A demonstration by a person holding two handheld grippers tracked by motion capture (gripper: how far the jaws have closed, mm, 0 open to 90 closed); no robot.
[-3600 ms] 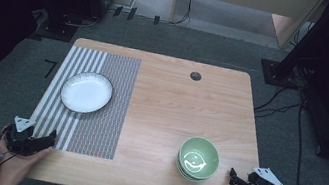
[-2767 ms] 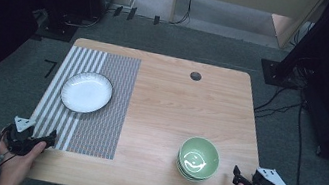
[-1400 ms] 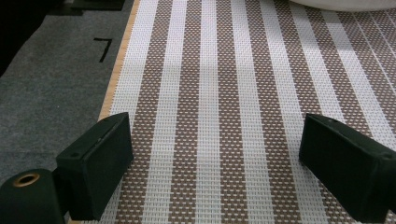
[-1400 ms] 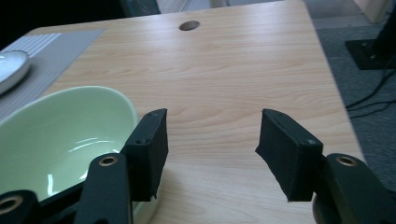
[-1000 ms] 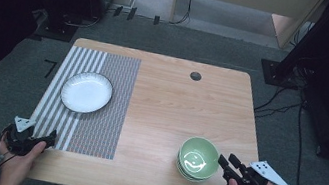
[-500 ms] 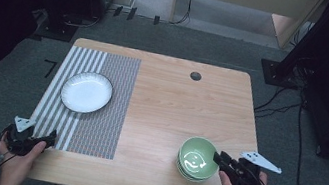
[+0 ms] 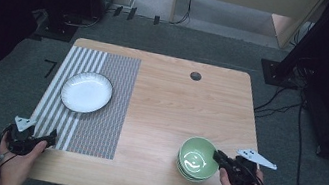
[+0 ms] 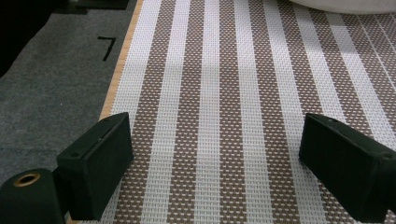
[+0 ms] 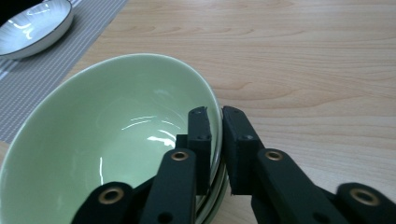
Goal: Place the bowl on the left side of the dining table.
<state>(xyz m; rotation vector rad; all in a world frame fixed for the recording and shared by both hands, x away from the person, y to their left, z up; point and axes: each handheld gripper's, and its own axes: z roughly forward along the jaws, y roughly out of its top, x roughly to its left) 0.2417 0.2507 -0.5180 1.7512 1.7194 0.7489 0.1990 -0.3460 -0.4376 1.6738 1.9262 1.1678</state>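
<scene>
Now, quick notes on the bowl pick.
right gripper (image 9: 214, 116): my jaws have just been closing and now pinch the rim of the top green bowl (image 9: 107, 140), one jaw inside, one outside, narrow gap with the wall between.
left gripper (image 8: 224, 163): jaws wide apart, nothing between them, resting low over the striped placemat (image 8: 219, 84).
bowl place: near front right of the wooden table (image 7: 176, 99), top of a small stack of green bowls, well apart from the white plate (image 7: 86, 91) on the placemat.
handling: glazed ceramic by the look, so stiff, slick, breakable; probably moderate weight hanging off one rim point.
hold point: rim nearest me, jaws deep over the lip so it doesn't tilt out.
risk: lower bowl may cling and lift along, then drop.
</scene>
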